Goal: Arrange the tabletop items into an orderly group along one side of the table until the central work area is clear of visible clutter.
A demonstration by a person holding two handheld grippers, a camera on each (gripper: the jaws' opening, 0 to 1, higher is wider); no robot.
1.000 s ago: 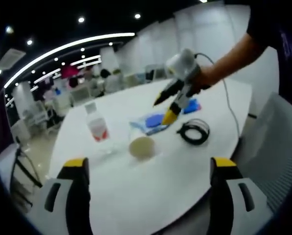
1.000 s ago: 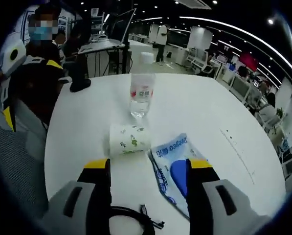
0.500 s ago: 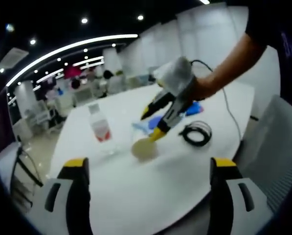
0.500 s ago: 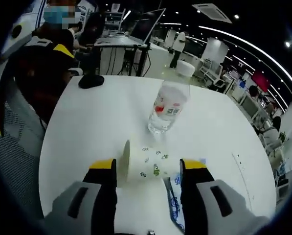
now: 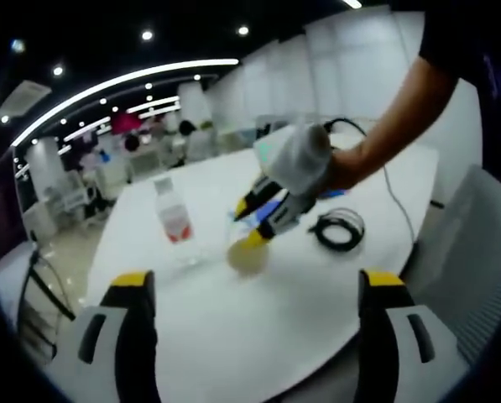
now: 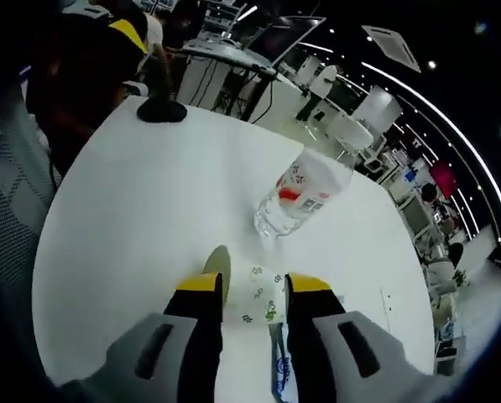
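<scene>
A white paper cup [image 6: 255, 295] with a green leaf print lies on its side on the white table [image 6: 124, 227]. My right gripper [image 6: 254, 290] is shut on it, one jaw pressed to each side. In the left gripper view that right gripper [image 5: 248, 225] comes in from the right in a person's hand, its yellow tips at the cup [image 5: 247, 257]. A clear water bottle [image 6: 305, 191] with a red label [image 5: 173, 223] stands just beyond the cup. My left gripper [image 5: 257, 284] hangs open over the near table edge, nothing between its jaws. A blue packet [image 6: 279, 369] peeks out beside my right jaw.
A coiled black cable [image 5: 337, 228] lies right of the cup. A small black object [image 6: 161, 109] sits at the table's far edge. Grey mesh chairs [image 5: 477, 252] stand beside the table. Bare tabletop [image 5: 300, 294] spreads between my left gripper and the cup.
My right gripper has come down and forward from above the blue packet to the lying cup, and its jaws have narrowed onto it. The left gripper has hardly moved.
</scene>
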